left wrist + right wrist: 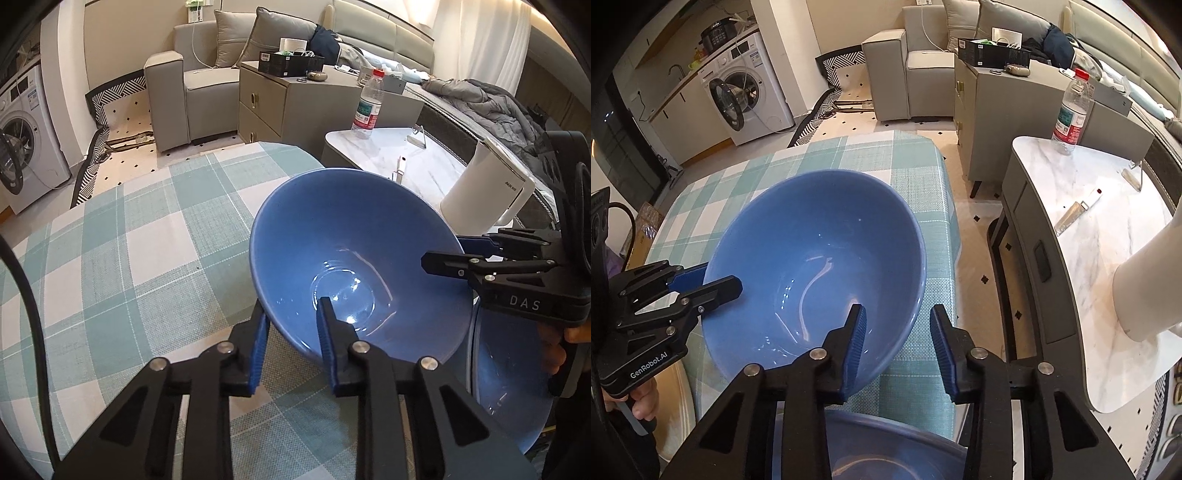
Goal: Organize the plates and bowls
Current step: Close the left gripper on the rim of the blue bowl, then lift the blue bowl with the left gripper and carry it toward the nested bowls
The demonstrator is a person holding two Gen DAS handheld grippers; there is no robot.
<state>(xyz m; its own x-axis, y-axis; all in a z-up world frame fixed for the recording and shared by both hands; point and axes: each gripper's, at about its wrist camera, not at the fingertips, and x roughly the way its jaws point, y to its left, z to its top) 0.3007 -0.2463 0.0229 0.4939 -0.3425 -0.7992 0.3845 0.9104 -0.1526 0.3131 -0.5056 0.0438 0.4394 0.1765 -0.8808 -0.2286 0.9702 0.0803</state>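
While the glossy blue ceramic bowl (354,258) sits tilted over the teal-checked cloth desk (147,240), we've got left gripper (291,325) and right gripper (897,328) fingers clamped on opposite rims.

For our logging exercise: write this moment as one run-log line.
left tool: shut on blue bowl rim | right tool: shut on opposite rim | bowl: tilted over checked tablecloth | second blue dish: beside

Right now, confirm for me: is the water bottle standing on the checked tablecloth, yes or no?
No, the water bottle stands on the white marble side table, apart from the checked tablecloth.
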